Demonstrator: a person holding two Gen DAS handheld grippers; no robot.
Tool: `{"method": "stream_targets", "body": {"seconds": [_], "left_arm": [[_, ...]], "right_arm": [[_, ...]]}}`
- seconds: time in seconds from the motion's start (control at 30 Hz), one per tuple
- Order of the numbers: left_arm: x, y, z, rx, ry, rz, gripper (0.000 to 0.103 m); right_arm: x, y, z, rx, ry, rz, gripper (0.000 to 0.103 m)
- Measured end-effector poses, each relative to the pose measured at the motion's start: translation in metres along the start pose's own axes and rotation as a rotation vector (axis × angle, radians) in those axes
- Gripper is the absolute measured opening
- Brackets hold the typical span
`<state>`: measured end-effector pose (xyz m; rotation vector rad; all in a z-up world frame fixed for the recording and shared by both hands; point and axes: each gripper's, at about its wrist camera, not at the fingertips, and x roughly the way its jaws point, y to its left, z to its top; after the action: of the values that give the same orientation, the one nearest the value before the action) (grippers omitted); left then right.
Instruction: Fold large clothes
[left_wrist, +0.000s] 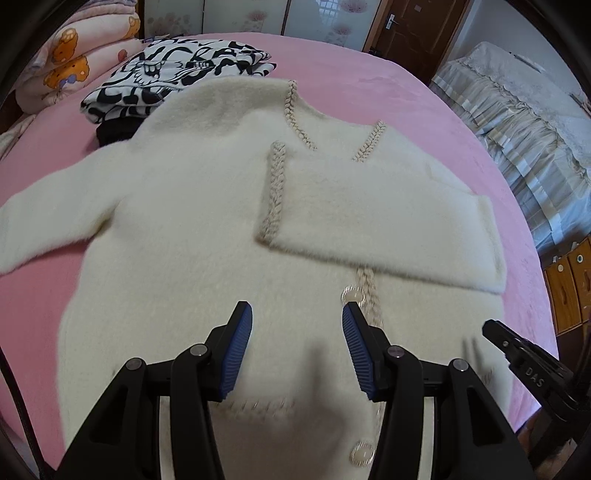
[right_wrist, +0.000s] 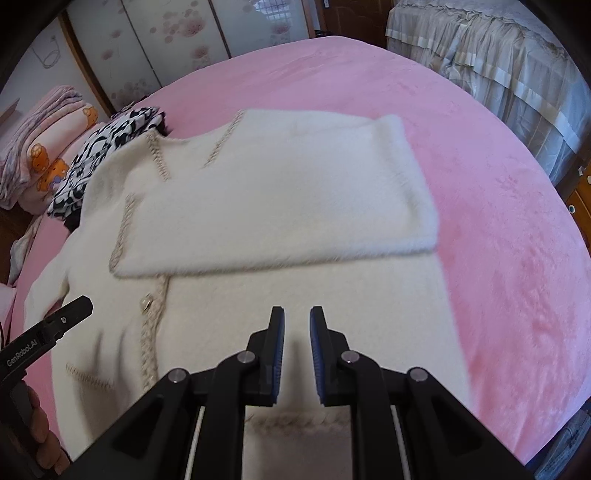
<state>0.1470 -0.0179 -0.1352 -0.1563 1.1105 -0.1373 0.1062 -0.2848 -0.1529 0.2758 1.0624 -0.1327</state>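
Note:
A cream fuzzy cardigan (left_wrist: 177, 221) (right_wrist: 369, 295) with braided trim lies spread front-up on the pink bed (left_wrist: 369, 77) (right_wrist: 480, 184). One sleeve (left_wrist: 376, 225) (right_wrist: 280, 206) is folded across its chest. The other sleeve (left_wrist: 40, 229) stretches out flat to the left. My left gripper (left_wrist: 297, 310) hovers open over the lower body of the cardigan, with nothing between its pads. My right gripper (right_wrist: 296, 312) hangs over the hem side, its jaws only narrowly apart and empty. Each gripper shows at the edge of the other's view, the right gripper (left_wrist: 517, 347) and the left gripper (right_wrist: 62, 317).
A folded black-and-white patterned garment (left_wrist: 177, 74) (right_wrist: 99, 151) lies beyond the collar, next to a pink bear-print quilt (left_wrist: 66, 62). A second bed with a grey frilled cover (left_wrist: 517, 110) (right_wrist: 498, 55) stands to the right. Wooden drawers (left_wrist: 569, 284) are beside it.

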Motion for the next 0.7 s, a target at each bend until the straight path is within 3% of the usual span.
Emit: {"method": "stream_targets", "body": {"seconds": [0.33, 0.7], "left_arm": [[-0.049, 0.049, -0.032, -0.009, -0.021, 0.041, 0.05], [-0.091, 0.118, -0.027, -0.106, -0.122, 0.039, 0.058]], "right_arm": [[-0.021, 0.057, -0.029, -0.092, 0.021, 0.046, 0.014], [-0.026, 0.162, -0.05, -0.276, 0.045, 0.091, 0.014]]}}
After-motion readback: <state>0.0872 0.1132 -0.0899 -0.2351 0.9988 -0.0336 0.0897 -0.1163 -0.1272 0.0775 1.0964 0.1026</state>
